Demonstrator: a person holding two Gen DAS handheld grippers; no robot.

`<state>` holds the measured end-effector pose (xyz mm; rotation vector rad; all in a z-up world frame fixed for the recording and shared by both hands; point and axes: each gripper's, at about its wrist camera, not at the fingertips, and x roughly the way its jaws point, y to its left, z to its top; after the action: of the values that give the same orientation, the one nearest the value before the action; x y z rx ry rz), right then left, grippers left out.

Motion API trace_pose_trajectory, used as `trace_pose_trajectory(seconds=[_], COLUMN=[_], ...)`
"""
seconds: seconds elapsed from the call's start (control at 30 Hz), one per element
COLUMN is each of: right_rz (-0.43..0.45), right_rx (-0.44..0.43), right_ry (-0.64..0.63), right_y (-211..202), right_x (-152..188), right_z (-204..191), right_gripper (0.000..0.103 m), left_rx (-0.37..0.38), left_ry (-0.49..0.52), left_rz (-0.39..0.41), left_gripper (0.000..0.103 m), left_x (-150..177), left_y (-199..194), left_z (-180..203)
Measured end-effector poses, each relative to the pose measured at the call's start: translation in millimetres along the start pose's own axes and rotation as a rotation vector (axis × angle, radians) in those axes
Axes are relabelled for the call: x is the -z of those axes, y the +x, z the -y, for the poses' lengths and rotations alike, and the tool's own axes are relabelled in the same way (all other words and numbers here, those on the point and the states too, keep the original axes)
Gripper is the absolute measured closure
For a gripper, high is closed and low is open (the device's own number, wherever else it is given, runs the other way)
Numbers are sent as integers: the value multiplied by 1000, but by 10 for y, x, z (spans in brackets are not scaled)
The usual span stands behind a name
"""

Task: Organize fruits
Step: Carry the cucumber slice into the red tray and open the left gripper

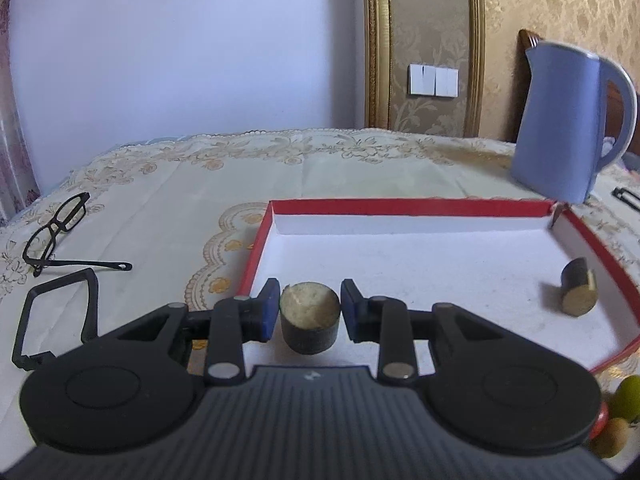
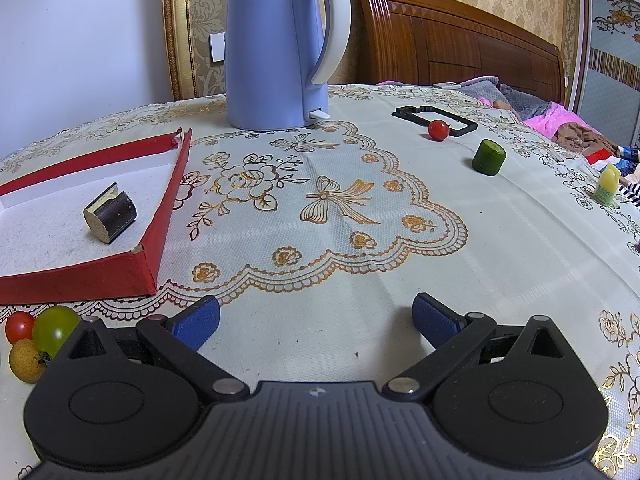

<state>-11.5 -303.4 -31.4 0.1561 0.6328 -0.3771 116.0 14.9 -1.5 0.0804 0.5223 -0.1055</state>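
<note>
My left gripper point(image 1: 310, 305) is shut on a short dark cylinder with a pale cut top point(image 1: 310, 320), held upright just above the near edge of the red box lid point(image 1: 408, 205) with a white floor. A second dark piece point(image 1: 578, 292) lies on its side near the lid's right wall, also seen in the right wrist view point(image 2: 110, 213). My right gripper point(image 2: 316, 320) stands open over bare tablecloth with nothing between its blue pads. A red cherry tomato point(image 2: 438, 130) and a green cucumber chunk point(image 2: 489, 157) sit far right. A red tomato point(image 2: 19, 326), a green tomato point(image 2: 54, 330) and a yellow fruit point(image 2: 26, 360) cluster below the lid's near corner.
A blue kettle point(image 2: 276, 48) stands behind the lid's far right corner. Black glasses point(image 1: 56, 232) and a black rectangular frame point(image 1: 56, 320) lie left of the lid. Another black frame point(image 2: 434, 118) and a small yellow-green bottle point(image 2: 608, 184) are at the right. A bed is beyond the table.
</note>
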Motion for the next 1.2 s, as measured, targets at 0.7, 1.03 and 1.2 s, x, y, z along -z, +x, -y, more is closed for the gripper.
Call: trace_pose_trajectory(seconds=[0.7,1.03,1.2], right_rz=[13,87,107], right_rx=[-43,-265,-350], right_ry=[2,-55,-130], right_y=[-45,-544,-719], right_x=[15,192,193], right_z=[17,-181,-467], right_gripper=[0,0,4], left_rx=[-141,-236,-242], left_ry=[-268,-345,-322], left_rz=[-22,-81,-100], left_gripper=[7,6,0], left_x=[571,582,570], left_y=[-637,-477,-443], left_z=[-913,-1099,-1059])
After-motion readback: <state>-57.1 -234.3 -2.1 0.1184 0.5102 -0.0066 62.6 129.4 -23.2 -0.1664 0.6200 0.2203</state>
